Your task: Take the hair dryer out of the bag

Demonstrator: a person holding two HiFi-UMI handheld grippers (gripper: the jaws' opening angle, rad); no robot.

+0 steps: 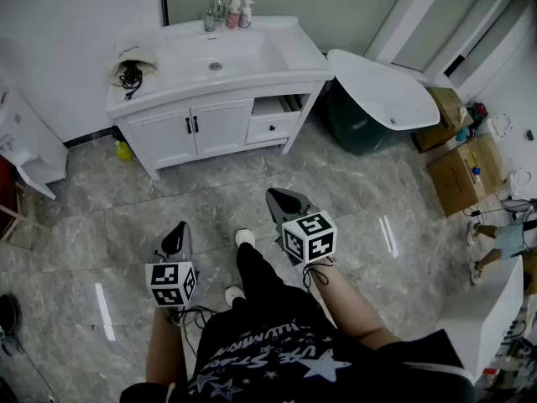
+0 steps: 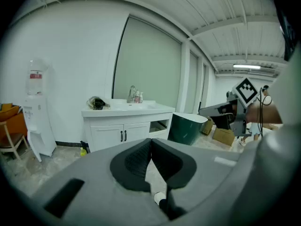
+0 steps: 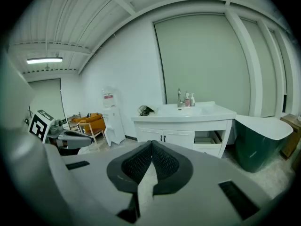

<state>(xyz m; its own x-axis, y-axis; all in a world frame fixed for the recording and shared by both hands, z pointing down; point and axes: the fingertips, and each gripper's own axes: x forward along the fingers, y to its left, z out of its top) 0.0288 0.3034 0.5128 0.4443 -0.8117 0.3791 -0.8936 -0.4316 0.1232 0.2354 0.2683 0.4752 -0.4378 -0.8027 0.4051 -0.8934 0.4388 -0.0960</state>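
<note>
A cream bag (image 1: pixel 132 57) lies open on the left end of the white vanity top (image 1: pixel 252 57), with the black hair dryer and its cord (image 1: pixel 130 78) showing in its mouth. In both gripper views the bag is small and far off: bag (image 2: pixel 97 102), bag (image 3: pixel 146 110). Both grippers hover over the grey floor, well short of the vanity. My left gripper (image 1: pixel 179 227) is shut and empty, its pads (image 2: pixel 141 157) meeting. My right gripper (image 1: pixel 274 195) is shut and empty too, its pads (image 3: pixel 162 161) pressed together.
A faucet and small bottles (image 1: pixel 238 13) stand behind the sink. A vanity drawer (image 1: pixel 277 107) is open. A green tub with a white lid (image 1: pixel 382 91) stands to the right, beside cardboard boxes (image 1: pixel 457 175). A yellow bottle (image 1: pixel 123 150) sits on the floor. Another person (image 1: pixel 503 238) stands at far right.
</note>
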